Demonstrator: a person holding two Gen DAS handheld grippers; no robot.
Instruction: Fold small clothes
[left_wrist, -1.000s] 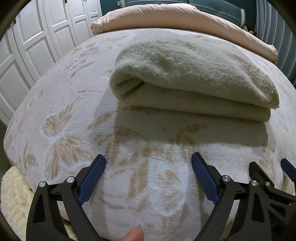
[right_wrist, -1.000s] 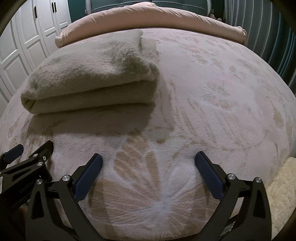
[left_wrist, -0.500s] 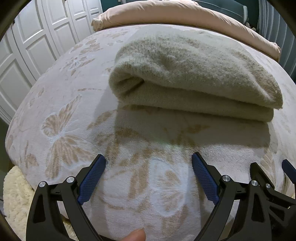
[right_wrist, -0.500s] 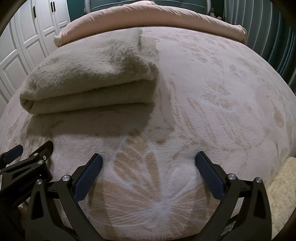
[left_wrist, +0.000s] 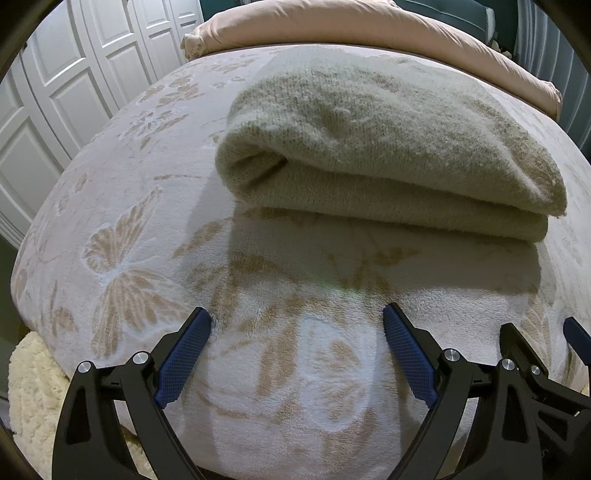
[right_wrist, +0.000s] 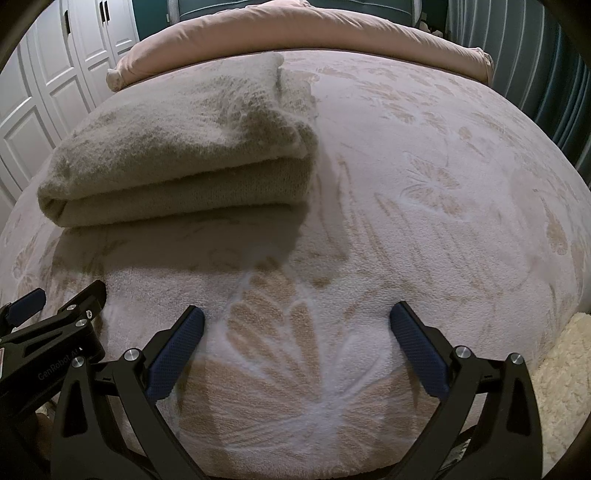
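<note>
Left wrist view: folded beige knit garment (left_wrist: 388, 147) lies on the bed (left_wrist: 147, 229), ahead of my left gripper (left_wrist: 297, 350) and right gripper (right_wrist: 295, 347), both released, empty. Risk: nudging could spring the thick fold open.

Bed (left_wrist: 155, 229) with butterfly-pattern cover; white panelled wardrobe doors (left_wrist: 74, 74) at 10 o'clock, pink bolster (right_wrist: 295, 33) at 12 o'clock.

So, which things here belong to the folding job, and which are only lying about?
For the job:
- folded beige knit garment
- left gripper, open
- right gripper, open

Lying about:
- butterfly-pattern blanket
- pink duvet
- cream fluffy rug
- white wardrobe doors
</note>
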